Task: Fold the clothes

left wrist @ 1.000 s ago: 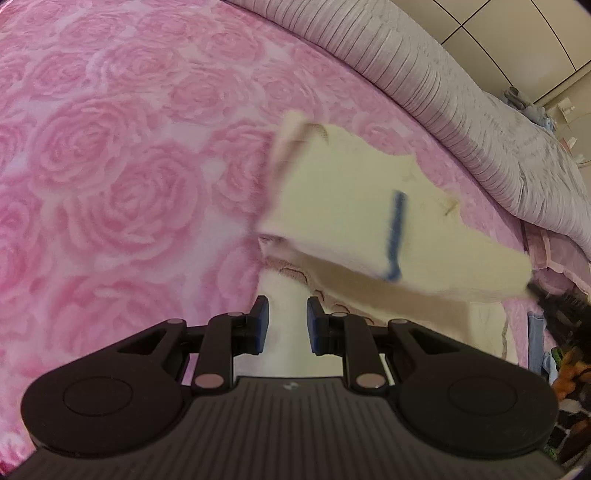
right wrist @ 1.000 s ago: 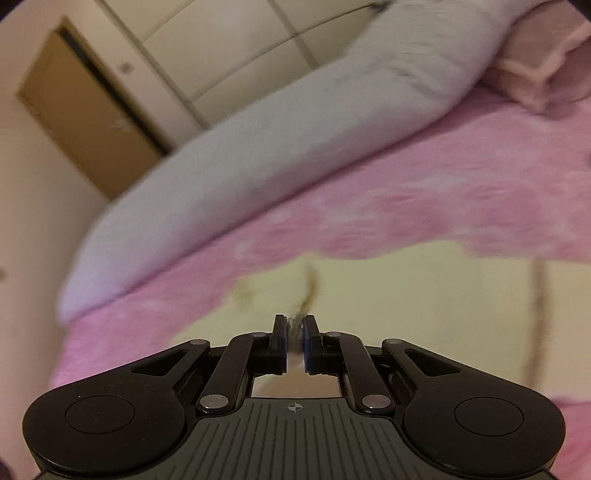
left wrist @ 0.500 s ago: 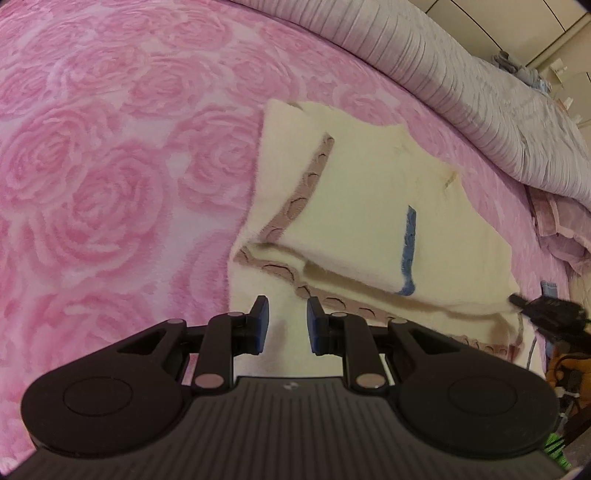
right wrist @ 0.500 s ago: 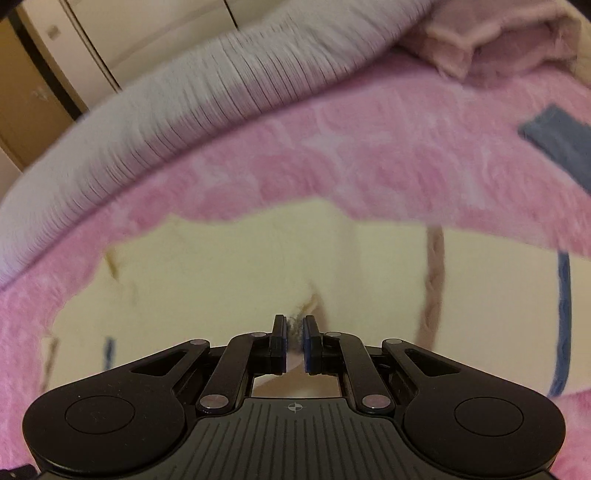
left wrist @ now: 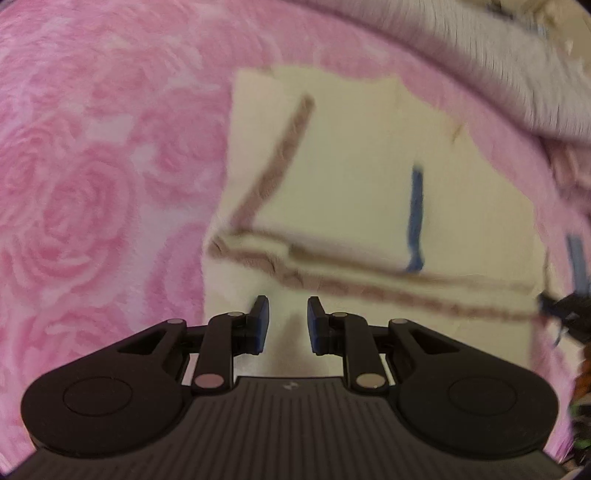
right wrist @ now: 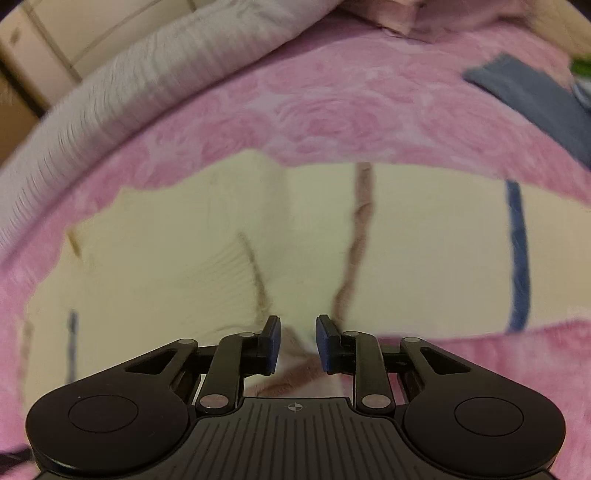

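Observation:
A cream garment (left wrist: 351, 192) with brown trim and a blue stripe lies folded on the pink rose bedspread (left wrist: 92, 166). My left gripper (left wrist: 286, 317) is open and empty, just above the garment's near edge. In the right wrist view the same garment (right wrist: 207, 258) fills the middle. My right gripper (right wrist: 297, 338) is open over its near edge, with cloth lying between and below the fingers, not pinched. The right gripper's tip (left wrist: 565, 314) shows at the far right of the left wrist view.
A grey striped quilt (right wrist: 129, 92) lies rolled along the far side of the bed (left wrist: 498, 74). A blue cloth (right wrist: 535, 99) lies on the bedspread at the right. A pink pillow (right wrist: 388, 11) sits at the top. Wardrobe doors (right wrist: 55, 44) stand behind.
The right gripper has opened and let go of the garment, which now lies folded over on the bed. The left gripper has stayed open and moved closer over the garment.

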